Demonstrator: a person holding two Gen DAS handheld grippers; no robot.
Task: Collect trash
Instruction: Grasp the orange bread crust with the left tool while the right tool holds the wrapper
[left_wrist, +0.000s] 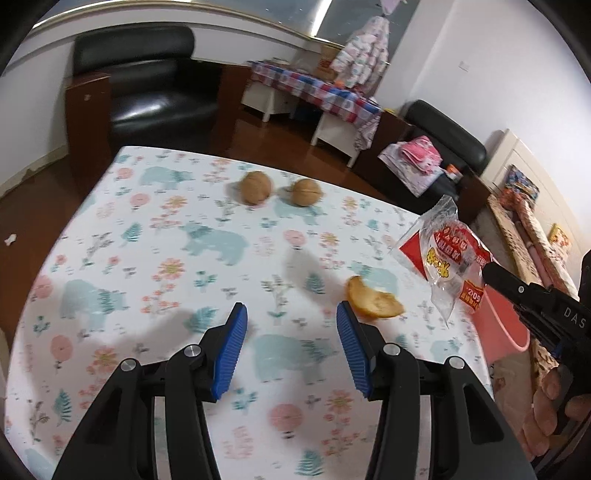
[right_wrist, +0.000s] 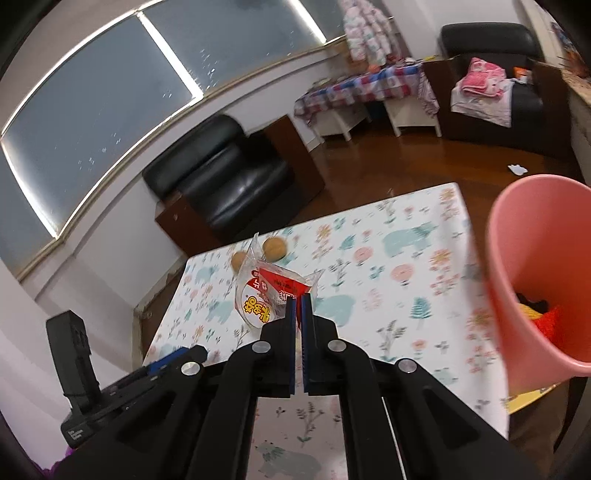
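Observation:
My right gripper (right_wrist: 298, 300) is shut on a clear and red snack wrapper (right_wrist: 267, 293) and holds it in the air above the table; the wrapper also shows in the left wrist view (left_wrist: 445, 256). A pink bin (right_wrist: 532, 273) stands at the table's right side with red and dark trash inside. My left gripper (left_wrist: 291, 314) is open and empty above the floral tablecloth (left_wrist: 147, 258). An orange peel (left_wrist: 371, 299) lies on the cloth just past its right finger. Two walnuts (left_wrist: 255, 187) (left_wrist: 306, 192) sit near the table's far edge.
A black armchair (left_wrist: 147, 85) stands beyond the table. A low white table with a checked cloth (left_wrist: 317, 92) and a second chair with pink laundry (left_wrist: 421, 155) are at the back right. Wooden floor surrounds the table.

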